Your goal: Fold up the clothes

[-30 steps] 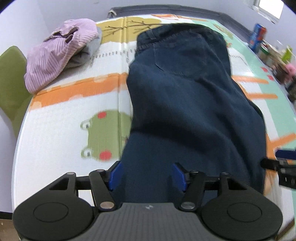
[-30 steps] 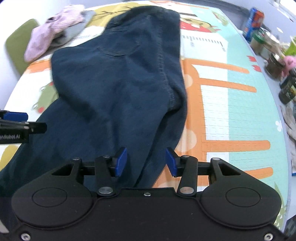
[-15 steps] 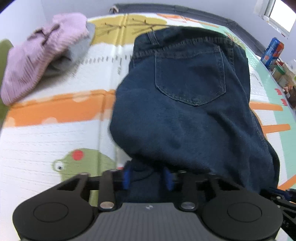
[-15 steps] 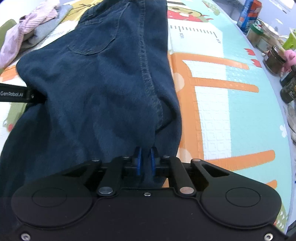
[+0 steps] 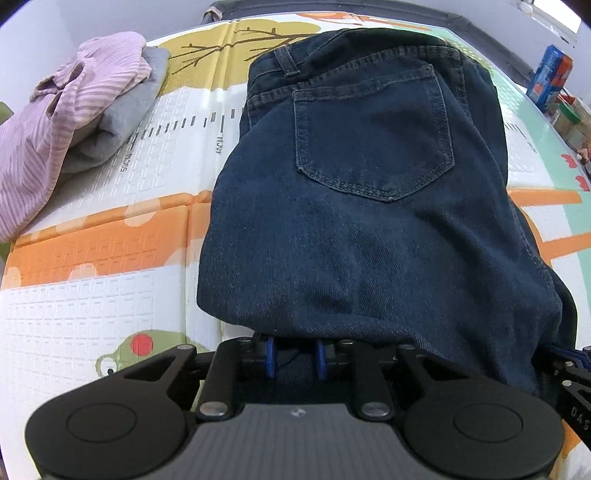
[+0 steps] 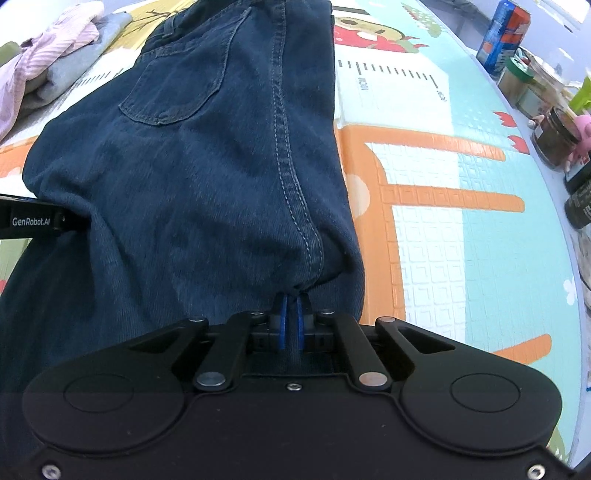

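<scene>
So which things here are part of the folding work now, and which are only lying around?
In the job:
- jeans
- left gripper, shut on the denim
- right gripper, shut on the denim

Lying about:
- pink striped garment on a grey one
- blue can
- jars

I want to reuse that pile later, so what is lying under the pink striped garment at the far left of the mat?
A grey folded garment lies under the pink striped garment, both on the play mat. How much grey cloth continues beneath, or whether anything else is there, is covered.
</scene>
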Motion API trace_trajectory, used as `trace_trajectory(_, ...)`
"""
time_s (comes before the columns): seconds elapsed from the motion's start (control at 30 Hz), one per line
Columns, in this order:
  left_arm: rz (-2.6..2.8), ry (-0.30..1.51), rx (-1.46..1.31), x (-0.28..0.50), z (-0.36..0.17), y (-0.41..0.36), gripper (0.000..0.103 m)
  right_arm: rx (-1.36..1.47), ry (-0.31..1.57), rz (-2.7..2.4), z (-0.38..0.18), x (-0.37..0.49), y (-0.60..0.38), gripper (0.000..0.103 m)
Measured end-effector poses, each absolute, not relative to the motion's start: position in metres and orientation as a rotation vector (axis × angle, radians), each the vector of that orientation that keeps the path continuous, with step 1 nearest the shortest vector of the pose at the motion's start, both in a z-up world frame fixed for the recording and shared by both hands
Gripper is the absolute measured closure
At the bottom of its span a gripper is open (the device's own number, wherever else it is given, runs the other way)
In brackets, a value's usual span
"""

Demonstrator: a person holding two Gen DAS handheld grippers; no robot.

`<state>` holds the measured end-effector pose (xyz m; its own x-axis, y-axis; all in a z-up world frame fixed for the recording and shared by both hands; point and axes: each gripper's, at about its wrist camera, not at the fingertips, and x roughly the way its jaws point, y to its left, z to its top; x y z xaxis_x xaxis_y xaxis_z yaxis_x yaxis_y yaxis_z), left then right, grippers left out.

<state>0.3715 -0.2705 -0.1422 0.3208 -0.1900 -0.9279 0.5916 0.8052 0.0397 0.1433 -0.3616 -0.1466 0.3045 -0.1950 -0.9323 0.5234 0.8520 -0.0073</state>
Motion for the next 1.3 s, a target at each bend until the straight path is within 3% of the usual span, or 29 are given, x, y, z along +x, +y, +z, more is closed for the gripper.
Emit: trace_trajectory(1.3,-0.405,1.161,0.254,0.375,-0.149,-0.273,0.080,0.243,1.023,-0.549,-0.166,0.201,-0.378,0.097)
